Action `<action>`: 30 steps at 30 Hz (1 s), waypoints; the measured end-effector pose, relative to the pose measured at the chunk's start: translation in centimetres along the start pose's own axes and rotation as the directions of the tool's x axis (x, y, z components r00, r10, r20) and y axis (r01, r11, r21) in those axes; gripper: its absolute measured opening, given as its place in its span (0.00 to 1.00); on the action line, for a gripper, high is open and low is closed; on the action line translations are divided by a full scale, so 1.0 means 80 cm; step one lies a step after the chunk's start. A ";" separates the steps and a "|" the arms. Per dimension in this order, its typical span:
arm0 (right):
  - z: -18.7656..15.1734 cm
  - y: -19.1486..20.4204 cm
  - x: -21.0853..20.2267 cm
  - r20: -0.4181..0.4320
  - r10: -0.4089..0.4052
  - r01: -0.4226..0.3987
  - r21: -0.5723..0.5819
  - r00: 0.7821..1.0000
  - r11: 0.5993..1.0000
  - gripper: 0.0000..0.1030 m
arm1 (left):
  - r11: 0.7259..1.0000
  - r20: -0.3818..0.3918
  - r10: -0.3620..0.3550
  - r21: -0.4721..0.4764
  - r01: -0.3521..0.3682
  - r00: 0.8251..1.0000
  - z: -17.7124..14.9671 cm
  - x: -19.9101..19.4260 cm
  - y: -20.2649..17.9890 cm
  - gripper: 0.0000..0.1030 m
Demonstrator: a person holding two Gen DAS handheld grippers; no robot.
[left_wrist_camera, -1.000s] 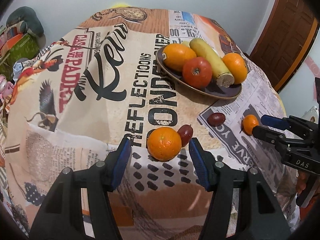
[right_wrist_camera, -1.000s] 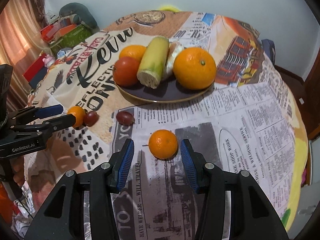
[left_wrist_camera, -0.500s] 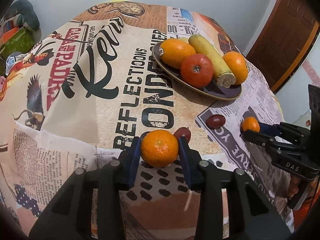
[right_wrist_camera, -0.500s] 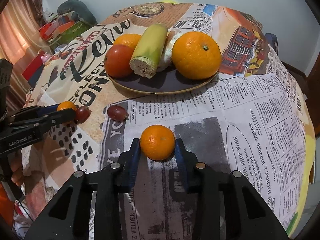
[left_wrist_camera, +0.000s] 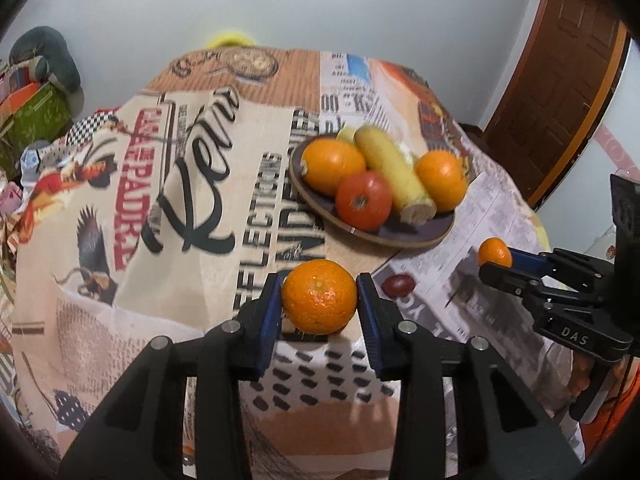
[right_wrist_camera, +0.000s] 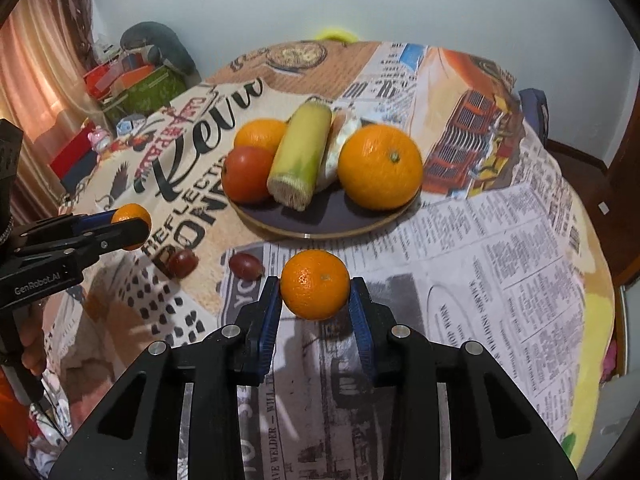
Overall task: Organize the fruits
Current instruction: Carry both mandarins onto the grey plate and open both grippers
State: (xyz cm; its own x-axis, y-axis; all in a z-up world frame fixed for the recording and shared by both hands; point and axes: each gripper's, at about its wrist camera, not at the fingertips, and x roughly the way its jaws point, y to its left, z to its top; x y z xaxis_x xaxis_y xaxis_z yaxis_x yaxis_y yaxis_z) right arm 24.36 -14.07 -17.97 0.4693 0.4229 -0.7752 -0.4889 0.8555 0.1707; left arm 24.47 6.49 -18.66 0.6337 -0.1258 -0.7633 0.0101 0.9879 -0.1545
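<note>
The left gripper pinches one mandarin and the right gripper another mandarin, both clear of the newspaper-print tablecloth. Ahead sits the fruit plate; between the grippers lie two dark fruits, perhaps grapes. Beyond the plate stands a pale wall.

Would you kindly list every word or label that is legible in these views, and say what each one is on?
"DAS": right gripper body.
"GenRobot.AI": left gripper body.
"Kevin", "CASA DE PADRE": tablecloth.
"HAVE WELDER – WILL TRAVEL": tablecloth's newspaper print.
Partly hidden: "REFLECTIONS".
Too small or blurred: the remaining newsprint columns.
</note>
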 end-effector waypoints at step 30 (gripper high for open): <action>0.043 -0.019 0.042 0.030 0.023 -0.023 -0.002 0.999 1.000 0.30 | 0.998 0.063 -0.048 0.050 0.045 0.997 0.088 0.057 -0.043 0.36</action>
State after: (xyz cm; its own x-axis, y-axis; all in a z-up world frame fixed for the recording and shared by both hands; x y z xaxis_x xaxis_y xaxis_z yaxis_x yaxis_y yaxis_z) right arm 29.21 -12.91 -18.78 0.4802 0.4512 -0.7522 -0.5006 0.8451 0.1873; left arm 32.74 3.12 -17.20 0.6802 -0.1673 -0.7137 0.0774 0.9846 -0.1570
